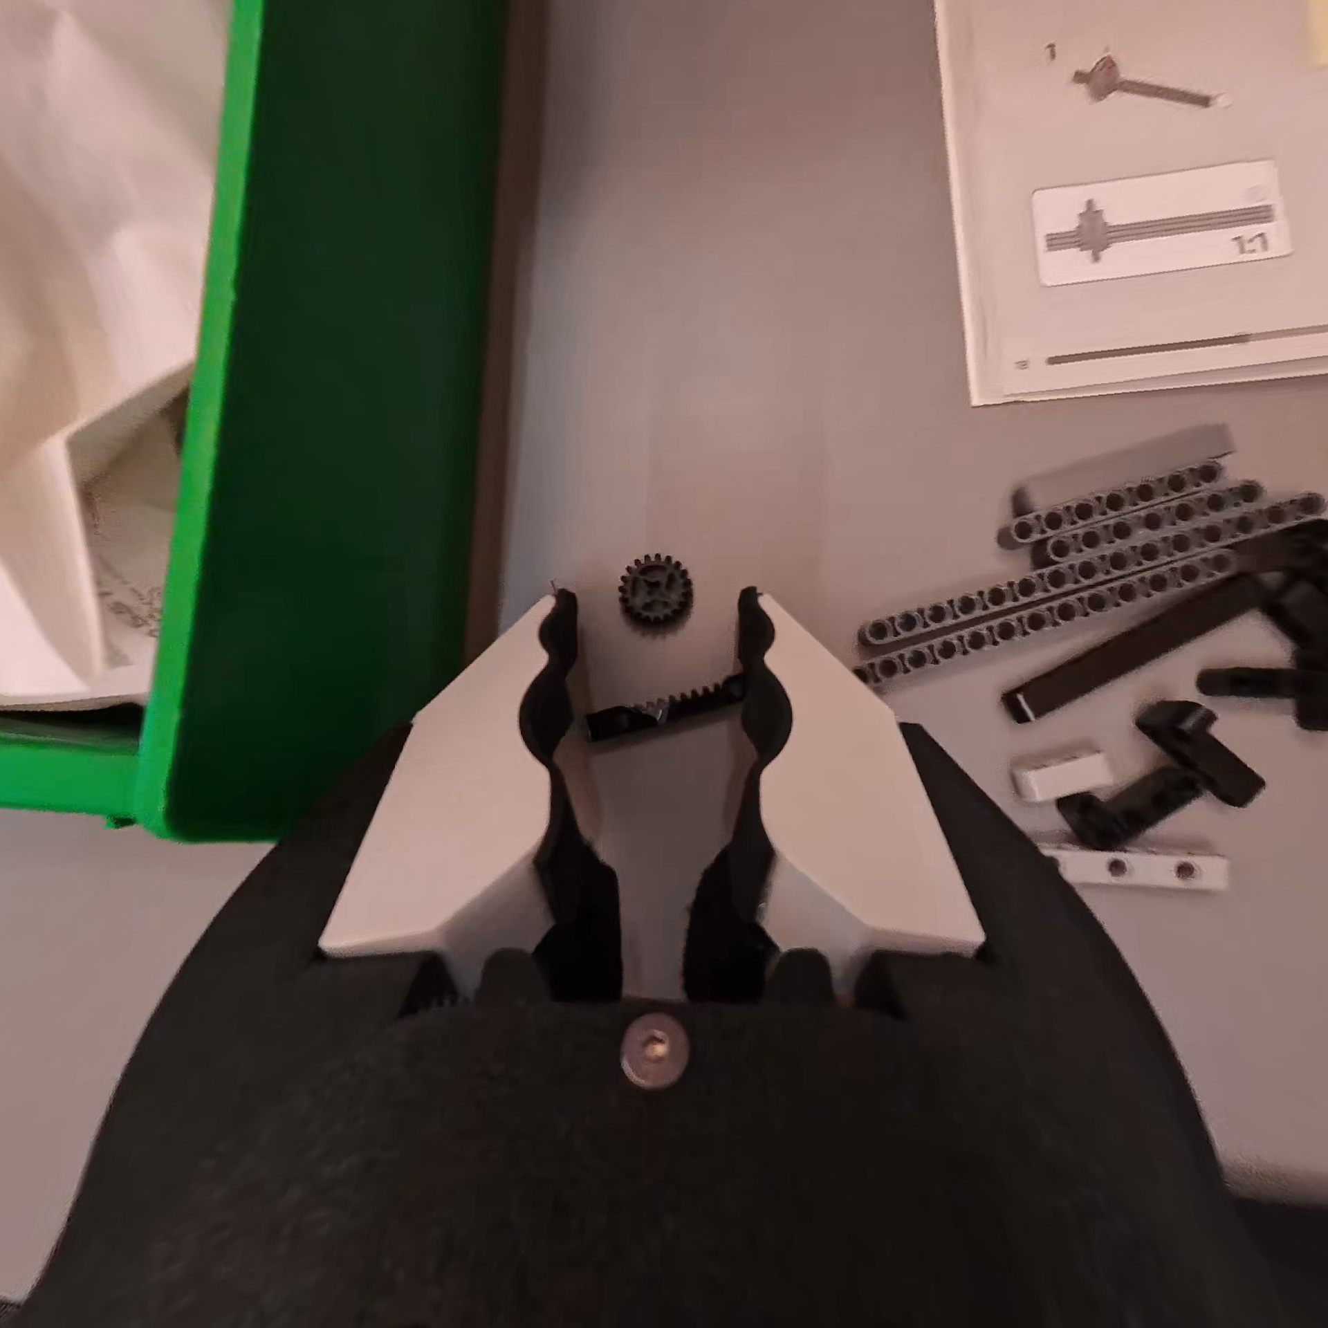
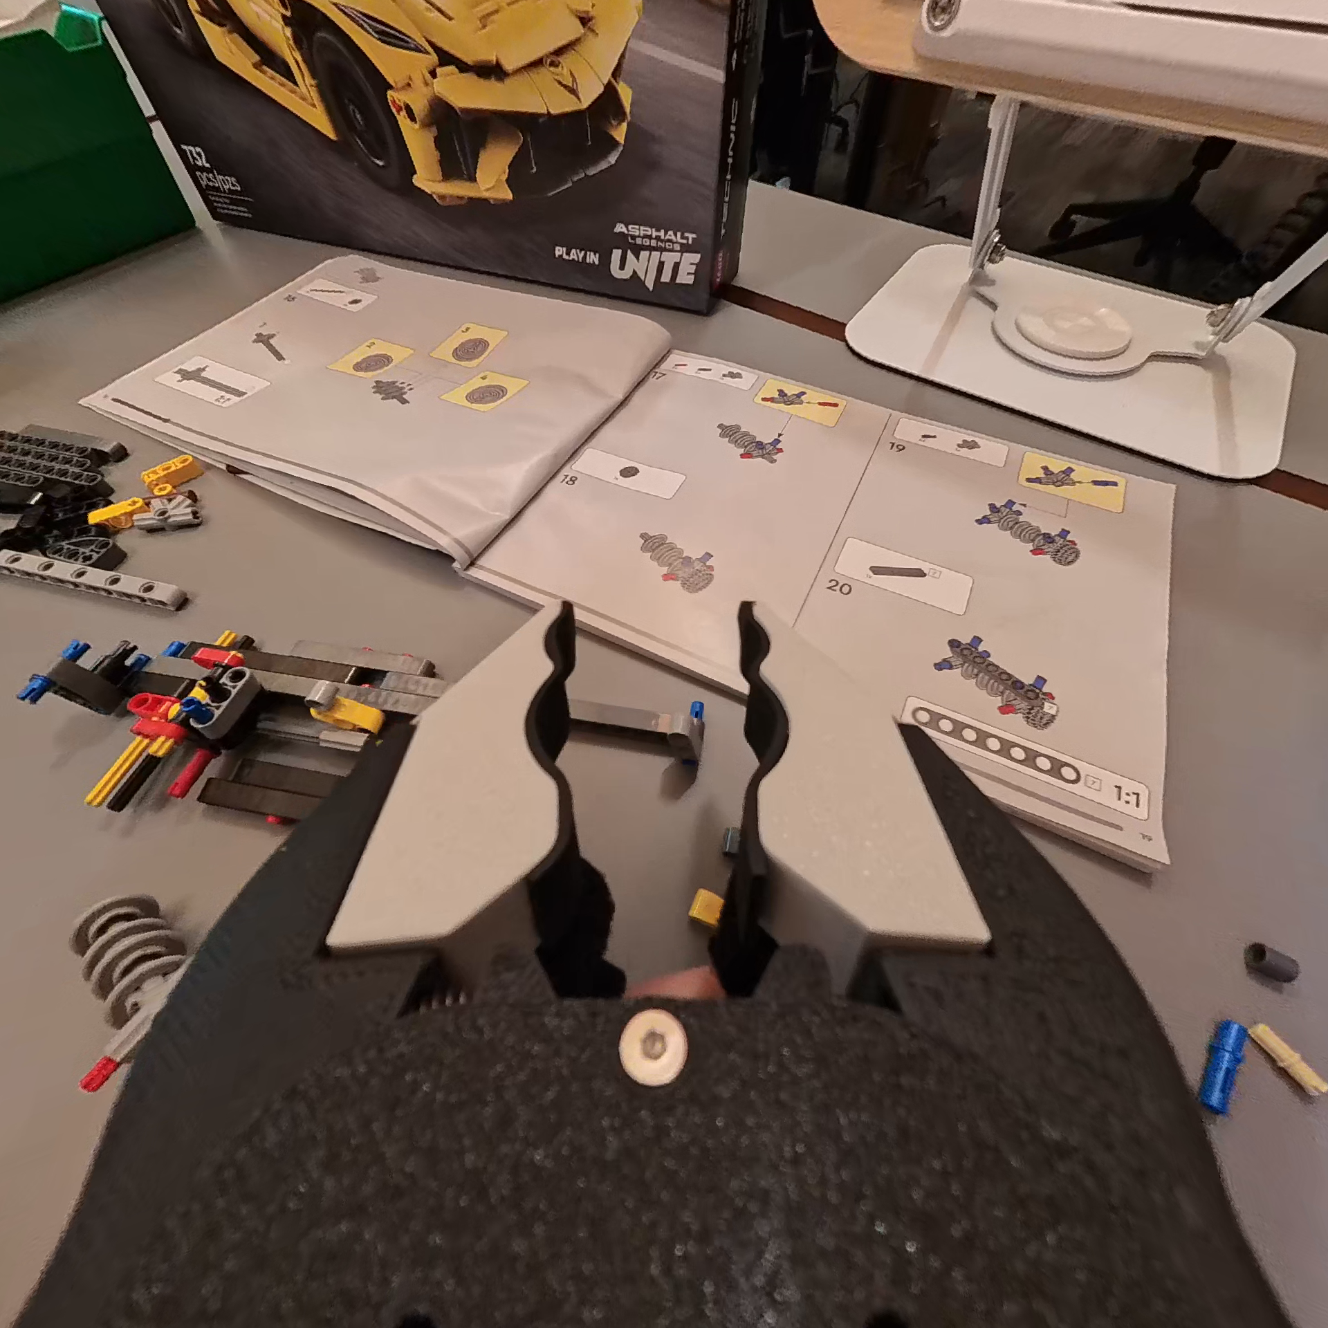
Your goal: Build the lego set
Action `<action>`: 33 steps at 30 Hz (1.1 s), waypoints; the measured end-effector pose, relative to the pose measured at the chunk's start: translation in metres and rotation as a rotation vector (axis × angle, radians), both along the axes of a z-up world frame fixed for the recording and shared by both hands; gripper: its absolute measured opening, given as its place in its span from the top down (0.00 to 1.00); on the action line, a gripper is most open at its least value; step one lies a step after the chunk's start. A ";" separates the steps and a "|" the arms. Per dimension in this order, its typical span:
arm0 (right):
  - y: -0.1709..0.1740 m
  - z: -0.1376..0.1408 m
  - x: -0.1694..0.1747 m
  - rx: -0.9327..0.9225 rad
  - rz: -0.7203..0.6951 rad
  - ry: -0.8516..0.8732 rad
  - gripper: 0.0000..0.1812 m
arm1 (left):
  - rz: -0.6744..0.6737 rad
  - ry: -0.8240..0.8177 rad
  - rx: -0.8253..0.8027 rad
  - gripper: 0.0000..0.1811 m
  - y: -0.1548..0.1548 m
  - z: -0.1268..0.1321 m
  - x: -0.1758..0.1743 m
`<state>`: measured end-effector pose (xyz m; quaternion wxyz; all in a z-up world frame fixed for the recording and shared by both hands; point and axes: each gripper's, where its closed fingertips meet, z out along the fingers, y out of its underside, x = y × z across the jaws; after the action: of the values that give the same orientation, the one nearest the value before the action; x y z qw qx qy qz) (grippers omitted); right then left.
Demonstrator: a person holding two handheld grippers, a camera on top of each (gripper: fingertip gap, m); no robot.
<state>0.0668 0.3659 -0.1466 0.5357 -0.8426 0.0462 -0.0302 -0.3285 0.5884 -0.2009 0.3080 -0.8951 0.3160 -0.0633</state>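
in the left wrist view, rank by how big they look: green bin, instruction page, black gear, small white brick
1. green bin, largest, though it is cut off by the frame.
2. instruction page, also partly cropped.
3. small white brick.
4. black gear, close to the brick in apparent size, so that order is unsure.

right tool (image 2: 655, 625) agape above booklet (image 2: 826, 546)
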 end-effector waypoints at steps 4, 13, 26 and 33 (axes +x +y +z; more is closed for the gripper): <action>-0.001 0.005 0.002 0.018 -0.006 0.010 0.76 | 0.012 -0.025 0.015 0.78 0.006 -0.006 -0.001; -0.002 0.006 0.003 0.016 -0.008 -0.016 0.76 | -0.084 -0.047 0.035 0.89 -0.001 0.002 0.017; -0.005 0.007 0.002 0.006 0.005 -0.055 0.77 | -1.137 -0.274 0.229 0.89 -0.129 0.097 0.296; -0.006 0.007 -0.003 -0.004 0.031 -0.076 0.78 | -1.196 -0.174 0.136 0.89 -0.127 0.050 0.354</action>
<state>0.0635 0.3603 -0.1400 0.5356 -0.8426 0.0127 -0.0542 0.0251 0.4618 -0.1512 0.3005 -0.5323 0.7411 -0.2779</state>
